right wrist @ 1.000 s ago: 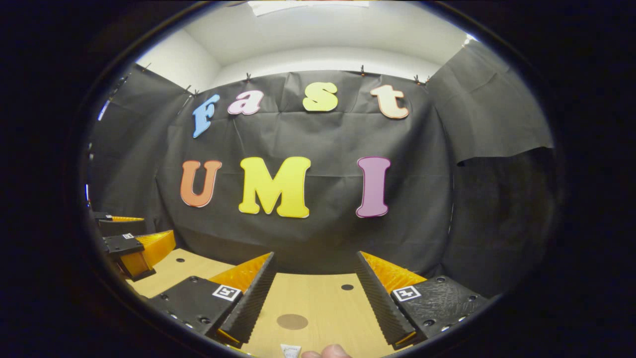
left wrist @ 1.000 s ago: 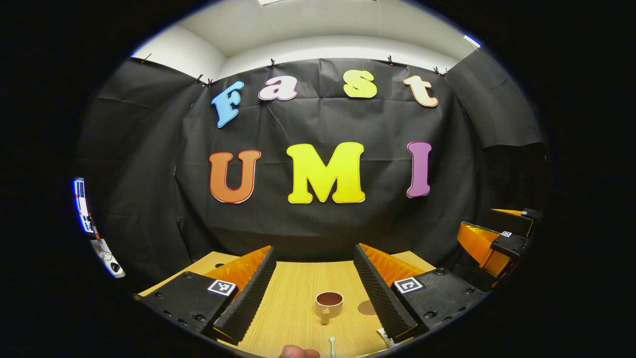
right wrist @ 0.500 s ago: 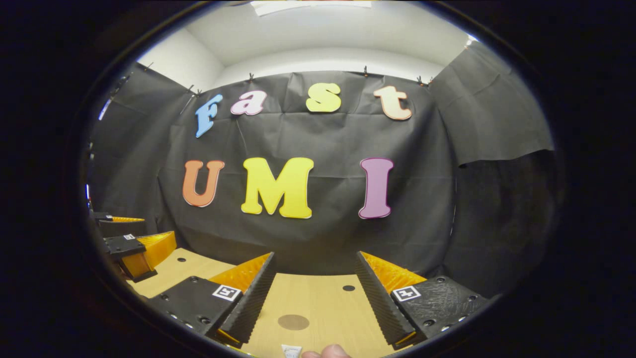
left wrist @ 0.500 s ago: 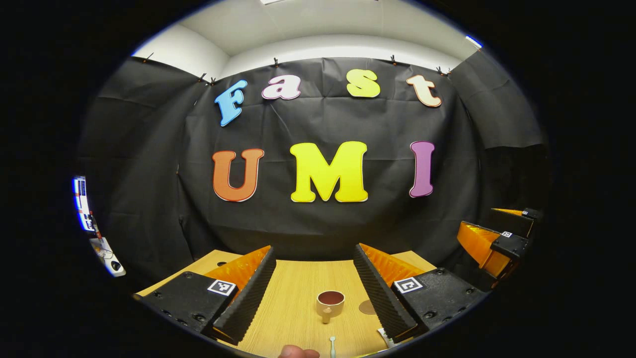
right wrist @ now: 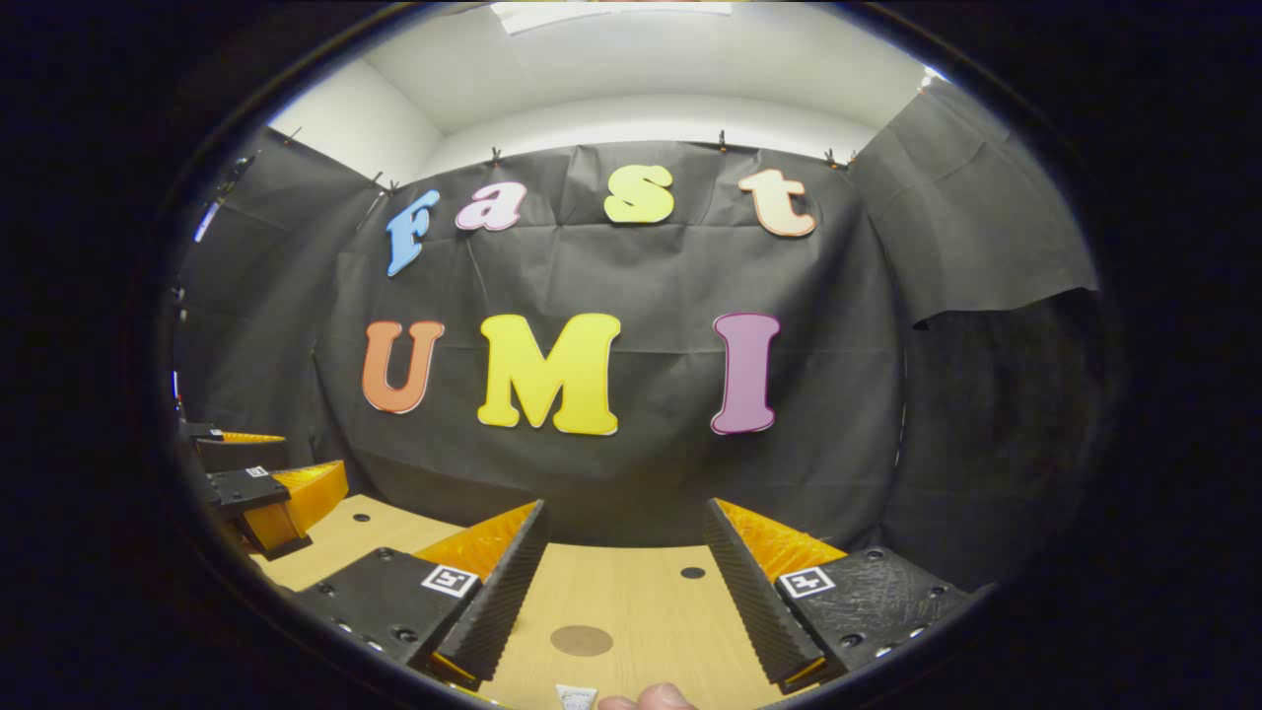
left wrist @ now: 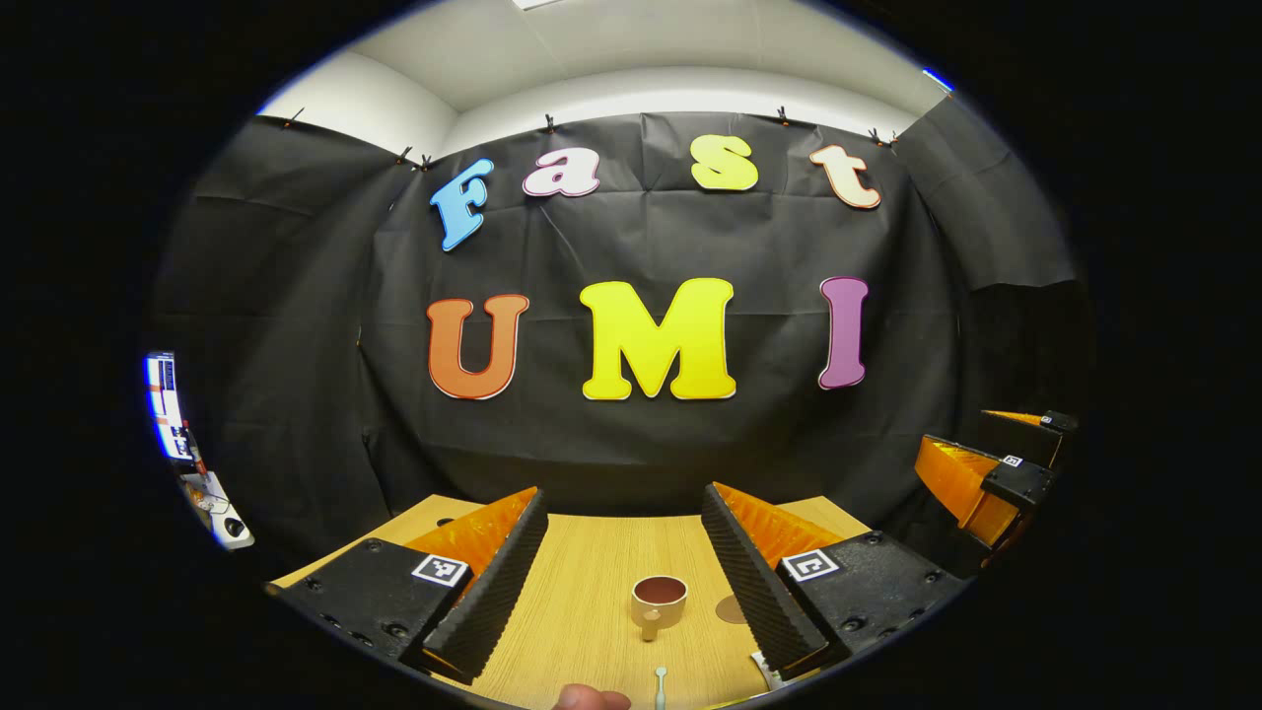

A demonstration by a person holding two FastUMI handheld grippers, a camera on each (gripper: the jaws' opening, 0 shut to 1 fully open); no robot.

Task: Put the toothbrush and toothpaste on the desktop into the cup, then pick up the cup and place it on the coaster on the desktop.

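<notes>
A: How are the claws held?
B: Left claw [left wrist: 624, 518] and right claw [right wrist: 623, 528] hover level over the light wooden counter [left wrist: 582, 611], both spread wide, gripping nothing.
A: And the things?
B: The small cream ceramic cup [left wrist: 658, 602] stands between the left fingers; the white toothbrush [left wrist: 660, 682] lies nearer; the round brown coaster [right wrist: 581, 640] lies between the right fingers.

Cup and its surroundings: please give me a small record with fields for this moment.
cup: upright on the desktop, empty, handle toward camera
coaster: flat, right of the cup, apart from it
toothbrush: tip visible at the near edge
toothpaste: end visible at the near edge
left gripper: fingers open, holding nothing
right gripper: fingers open, holding nothing
</notes>
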